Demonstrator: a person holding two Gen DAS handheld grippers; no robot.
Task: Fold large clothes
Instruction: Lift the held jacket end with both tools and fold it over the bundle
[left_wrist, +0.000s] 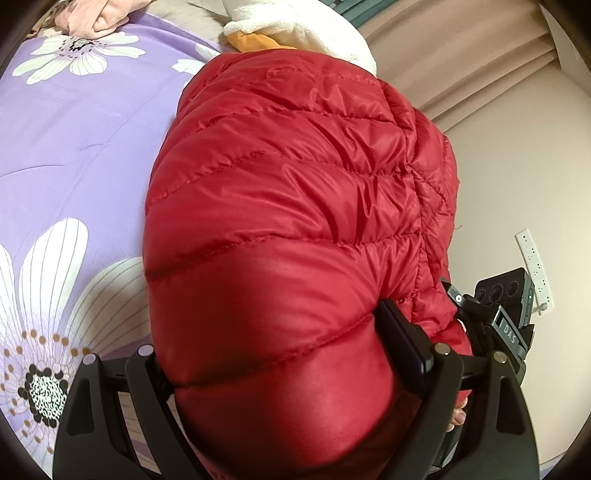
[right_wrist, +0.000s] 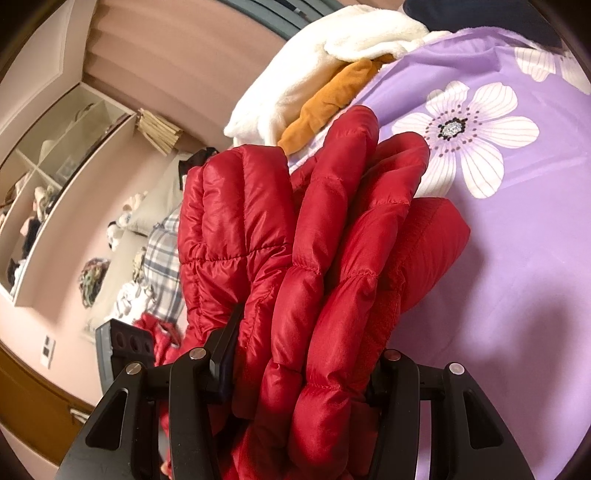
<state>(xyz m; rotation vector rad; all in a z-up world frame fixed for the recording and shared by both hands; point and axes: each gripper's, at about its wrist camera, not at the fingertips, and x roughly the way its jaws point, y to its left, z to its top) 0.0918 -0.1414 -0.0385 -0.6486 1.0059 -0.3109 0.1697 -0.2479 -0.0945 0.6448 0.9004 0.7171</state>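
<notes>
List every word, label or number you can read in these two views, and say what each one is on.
"DAS": white letters on the black body of the right gripper, seen at the right edge of the left wrist view.
White label under the left gripper: lines of print, too blurred to read.
Red puffer jacket, purple floral bedspread, white power strip: no readable text.

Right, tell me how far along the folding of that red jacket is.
Looks done: the red puffer jacket is already doubled into several stacked layers. In hand: both the left gripper and the right gripper are clamped on the thick bundle, above the purple flowered bedspread. Left: lay it flat on the bedspread, let go and neaten it. Whether the sleeves are tucked inside cannot be seen.
</notes>
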